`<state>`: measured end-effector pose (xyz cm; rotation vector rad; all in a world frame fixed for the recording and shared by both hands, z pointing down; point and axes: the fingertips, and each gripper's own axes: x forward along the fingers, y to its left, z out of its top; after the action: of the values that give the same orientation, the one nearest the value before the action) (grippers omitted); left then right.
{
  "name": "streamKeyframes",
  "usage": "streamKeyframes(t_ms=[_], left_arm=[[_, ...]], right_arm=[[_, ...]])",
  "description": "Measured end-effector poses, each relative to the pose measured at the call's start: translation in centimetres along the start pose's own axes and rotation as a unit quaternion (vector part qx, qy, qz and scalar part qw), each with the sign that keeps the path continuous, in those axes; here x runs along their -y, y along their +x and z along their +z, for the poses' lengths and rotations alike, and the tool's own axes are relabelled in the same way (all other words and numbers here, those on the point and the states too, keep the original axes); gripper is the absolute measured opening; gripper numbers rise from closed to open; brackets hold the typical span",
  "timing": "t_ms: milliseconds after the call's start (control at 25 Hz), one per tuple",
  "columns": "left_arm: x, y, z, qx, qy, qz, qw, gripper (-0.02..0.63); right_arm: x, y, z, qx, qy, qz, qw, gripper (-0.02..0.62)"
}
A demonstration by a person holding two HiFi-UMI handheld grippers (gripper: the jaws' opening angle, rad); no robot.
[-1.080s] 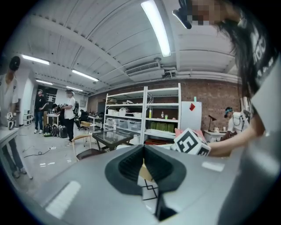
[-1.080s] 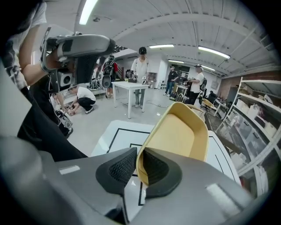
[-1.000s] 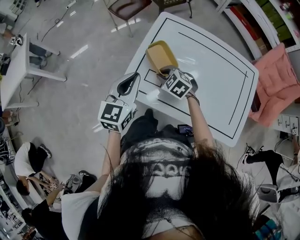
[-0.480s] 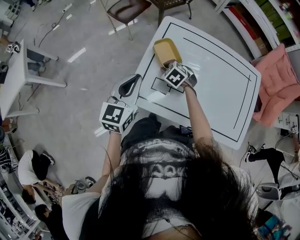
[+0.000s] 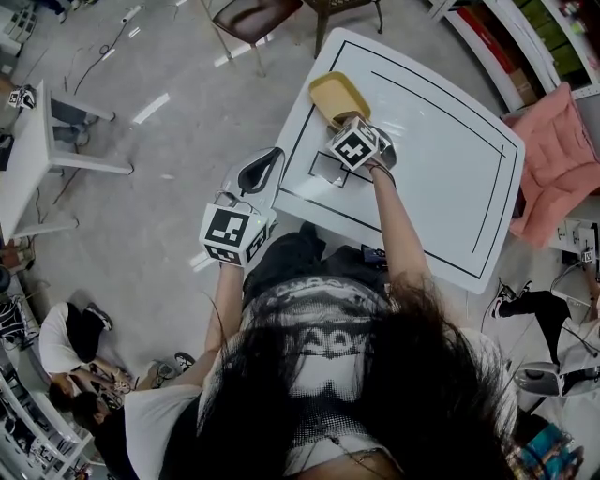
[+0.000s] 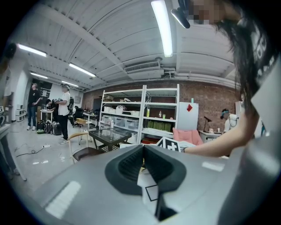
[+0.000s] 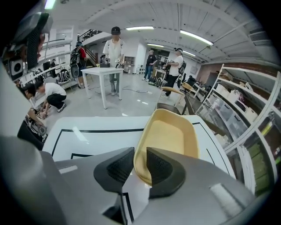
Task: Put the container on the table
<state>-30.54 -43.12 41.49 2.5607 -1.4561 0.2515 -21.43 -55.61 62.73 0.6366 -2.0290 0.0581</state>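
The yellow container [image 5: 337, 96], a shallow oval tub, is over the far left corner of the white table [image 5: 441, 159]. My right gripper [image 5: 345, 124] is shut on its near rim. In the right gripper view the dark pads [image 7: 160, 167] pinch the rim of the container [image 7: 169, 136], which tilts up and away over the table [image 7: 92, 129]. Whether its base touches the tabletop I cannot tell. My left gripper [image 5: 267, 159] hangs off the table's left side above the floor. In the left gripper view the left gripper [image 6: 143, 158] is shut with nothing between its pads.
Black lines [image 5: 427, 98] frame the tabletop, with a small rectangle [image 5: 328, 169] near the right gripper. A pink cushioned seat [image 5: 558, 169] stands to the right, a chair [image 5: 253, 17] beyond the table, a small white table [image 5: 33, 141] at left. People crouch on the floor [image 5: 66, 333].
My right gripper has carried the container away from me, toward the table's far left corner. The left gripper has stayed about where it was.
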Motion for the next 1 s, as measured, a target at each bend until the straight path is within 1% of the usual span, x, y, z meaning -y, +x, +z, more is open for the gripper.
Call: streamKeyframes(t_ms=[120,240,440,640,840,1000], left_arm=[[-0.1,-0.4,-0.2,0.001,-0.001,0.0,1.0,0.0],[0.3,-0.6,-0.2,0.001,-0.001,-0.003,1.0,0.0],[0.9,-0.4,-0.1,0.001,0.001,-0.013,0.9999,0.0],[1.7,0.1,-0.4,-0.001,-0.002,-0.028,0.9996,0.0],[3.5,0.9,-0.9,-0.002,-0.006,-0.043,0.9991,0.0],[6.4,1.5,-0.9,-0.003,-0.007,-0.06,0.9982,0.0]], right_arm=[[-0.2,-0.5,0.1,0.004,0.002,-0.004,1.0,0.098],[-0.3,-1.5,0.4,0.023,0.016,-0.01,1.0,0.1],[-0.5,-4.6,1.4,0.083,0.062,-0.016,0.995,0.1],[-1.1,-8.8,1.6,0.142,0.11,-0.024,0.984,0.088],[-2.5,-13.1,-0.6,0.181,0.146,-0.029,0.972,0.079],[-3.6,-17.0,-2.9,0.207,0.156,-0.037,0.965,0.057]])
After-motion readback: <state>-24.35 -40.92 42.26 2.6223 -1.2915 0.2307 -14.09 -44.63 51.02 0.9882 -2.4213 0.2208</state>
